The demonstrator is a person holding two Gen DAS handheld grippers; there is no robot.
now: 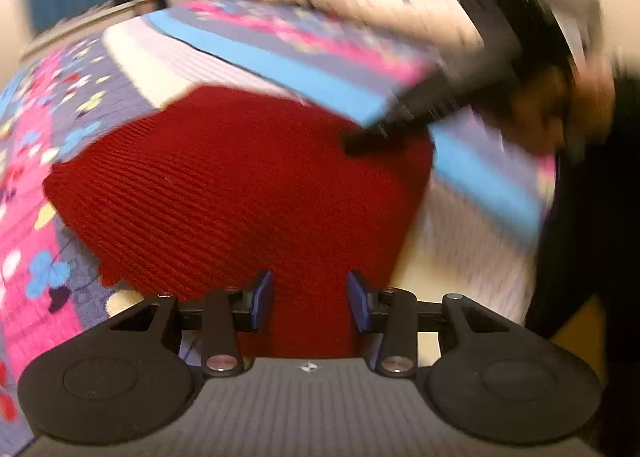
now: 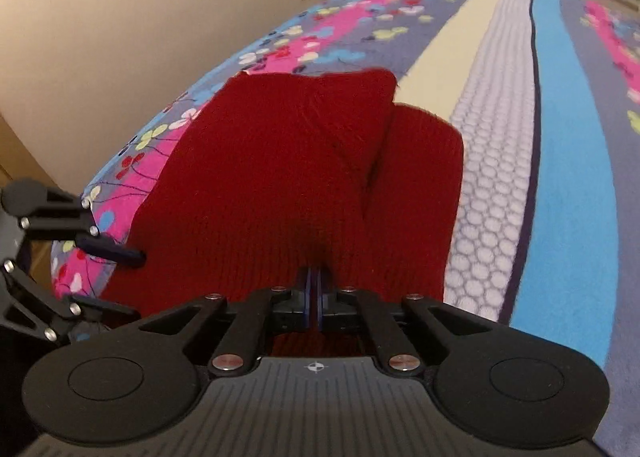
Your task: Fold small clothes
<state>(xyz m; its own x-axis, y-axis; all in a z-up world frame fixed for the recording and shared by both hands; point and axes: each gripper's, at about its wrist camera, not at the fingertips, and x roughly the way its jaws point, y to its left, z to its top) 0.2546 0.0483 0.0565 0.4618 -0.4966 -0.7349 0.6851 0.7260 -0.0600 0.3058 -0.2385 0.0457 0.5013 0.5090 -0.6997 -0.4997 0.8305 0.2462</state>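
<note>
A red knitted garment point(image 2: 304, 177) lies on a bed point(image 2: 568, 185) with a striped and flowered cover, partly folded, one flap doubled over its far end. In the right wrist view its long axis runs from near to far. The right tool point(image 2: 316, 293) is clenched on the garment's near edge, with red knit pinched between the blue pads. The left tool point(image 1: 310, 299) is released, its jaws apart above the knit and gripping nothing. To the right of the garment the cover lies bare. The bed's left edge runs close beside the garment.
</note>
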